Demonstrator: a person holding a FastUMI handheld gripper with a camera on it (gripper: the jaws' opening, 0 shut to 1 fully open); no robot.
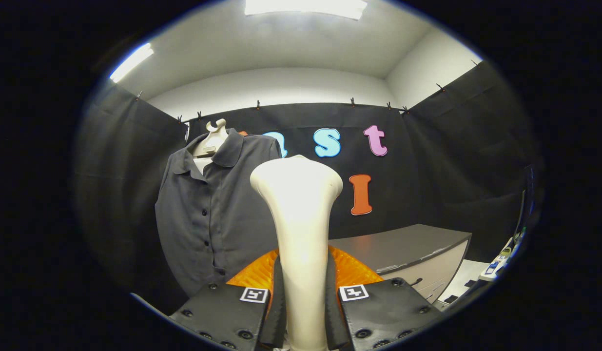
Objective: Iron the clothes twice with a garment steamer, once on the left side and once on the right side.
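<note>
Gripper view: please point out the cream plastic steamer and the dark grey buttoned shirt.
cream plastic steamer [301, 229], gripper view, its neck above the closed gripper [304, 312]
dark grey buttoned shirt [218, 219], gripper view, its front by the buttons

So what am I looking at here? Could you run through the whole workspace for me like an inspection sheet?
Surface: a grey cabinet top beyond the tongs, off to one side, bare where it shows.
Job's things: a cream garment steamer stands upright between the fingers, head up; a dark grey buttoned shirt hangs on a mannequin form, beyond the steamer and apart from it.
Clutter: small items at the far edge past the cabinet, too small to identify.
Grippers: the tongs are shut on the steamer's handle, both fingers pressing it.
Cables: nothing seen.
Surroundings: black cloth walls, white ceiling with lit lamps.
</note>
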